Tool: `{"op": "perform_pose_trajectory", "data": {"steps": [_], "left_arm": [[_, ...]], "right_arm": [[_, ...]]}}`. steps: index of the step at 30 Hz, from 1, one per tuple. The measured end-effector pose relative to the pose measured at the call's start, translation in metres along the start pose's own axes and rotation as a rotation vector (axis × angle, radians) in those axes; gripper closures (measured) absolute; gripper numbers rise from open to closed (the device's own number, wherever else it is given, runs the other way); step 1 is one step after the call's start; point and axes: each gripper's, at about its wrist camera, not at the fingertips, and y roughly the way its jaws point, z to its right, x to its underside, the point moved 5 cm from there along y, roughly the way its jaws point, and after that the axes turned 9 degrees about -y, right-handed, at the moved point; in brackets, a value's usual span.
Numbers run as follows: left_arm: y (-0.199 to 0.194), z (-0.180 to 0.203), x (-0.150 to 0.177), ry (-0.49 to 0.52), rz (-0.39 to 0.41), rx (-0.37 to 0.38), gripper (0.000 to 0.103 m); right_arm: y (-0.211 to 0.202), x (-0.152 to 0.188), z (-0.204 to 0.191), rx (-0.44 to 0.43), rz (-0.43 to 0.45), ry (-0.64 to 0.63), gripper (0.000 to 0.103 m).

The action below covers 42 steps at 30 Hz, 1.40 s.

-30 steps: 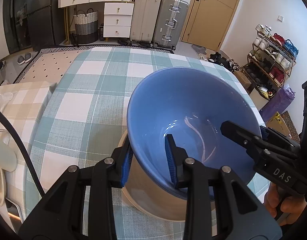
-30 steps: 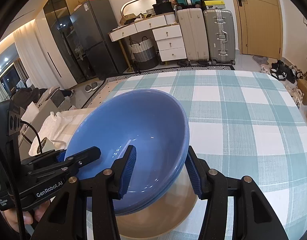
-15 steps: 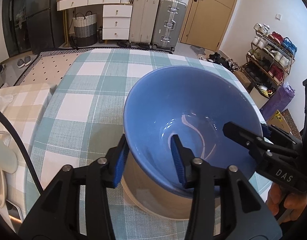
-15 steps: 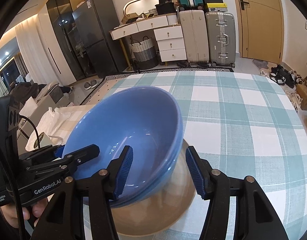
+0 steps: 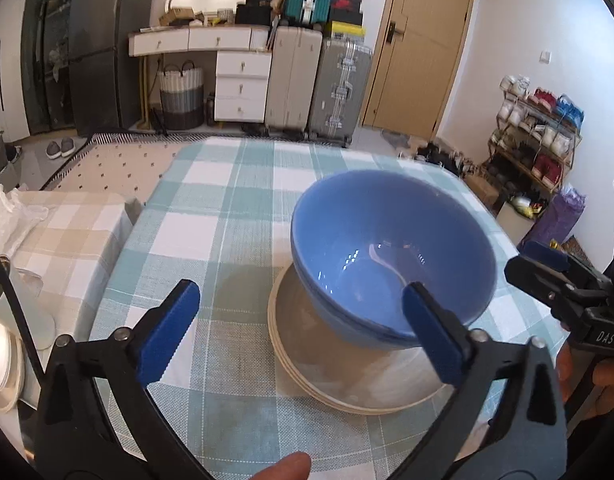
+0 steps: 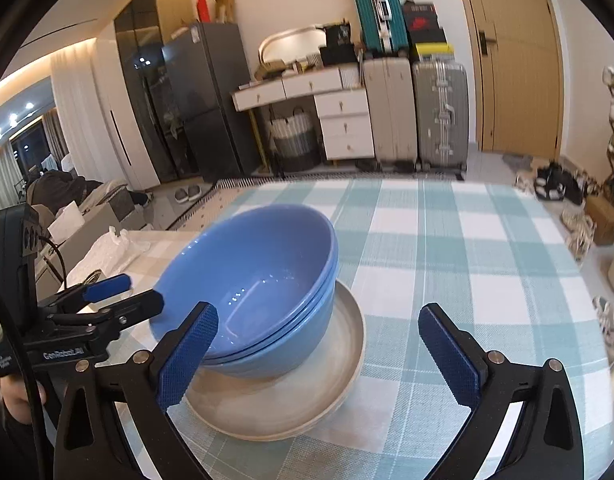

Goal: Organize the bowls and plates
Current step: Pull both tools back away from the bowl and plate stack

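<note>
Checked teal-and-white table: nested glossy blue ceramic bowls sit on stacked beige plates. Left gripper and right gripper jaws just opened, apart, empty. Likely heavy, slick, breakable; grip opposite rims

Your left gripper: black plastic frame, blue ribbed pads, silver screws, black cable at left. Right gripper: same build, white "DAS" lettering on its side; left one reads "GenRobot.AI".
</note>
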Motion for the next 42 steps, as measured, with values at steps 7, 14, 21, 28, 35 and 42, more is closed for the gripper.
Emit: {"op": "perform_pose_trajectory", "data": {"steps": [7,14,21,28,35,42], "left_arm": [[-0.047,-0.019,0.011,-0.002,0.099,-0.025,0.002],[-0.082,-0.049,0.028,-0.015,0.136,-0.089,0.002],[-0.103,-0.056,0.057,0.021,0.19,-0.078,0.002],[-0.104,-0.024,0.081,0.101,0.261,-0.005,0.002],[-0.084,-0.008,0.089,0.082,0.266,0.027,0.002],[-0.066,-0.006,0.092,0.078,0.28,0.021,0.002]], "right_arm": [[-0.04,0.012,-0.009,0.0,0.103,-0.078,0.001],[-0.069,0.031,-0.009,0.039,0.126,-0.11,0.001],[-0.084,0.056,-0.001,0.034,0.15,-0.086,0.001],[-0.086,0.076,-0.005,0.005,0.17,-0.107,0.001],[-0.082,0.087,-0.011,-0.029,0.204,-0.134,0.001],[-0.08,0.089,-0.011,-0.05,0.218,-0.139,0.001]]}}
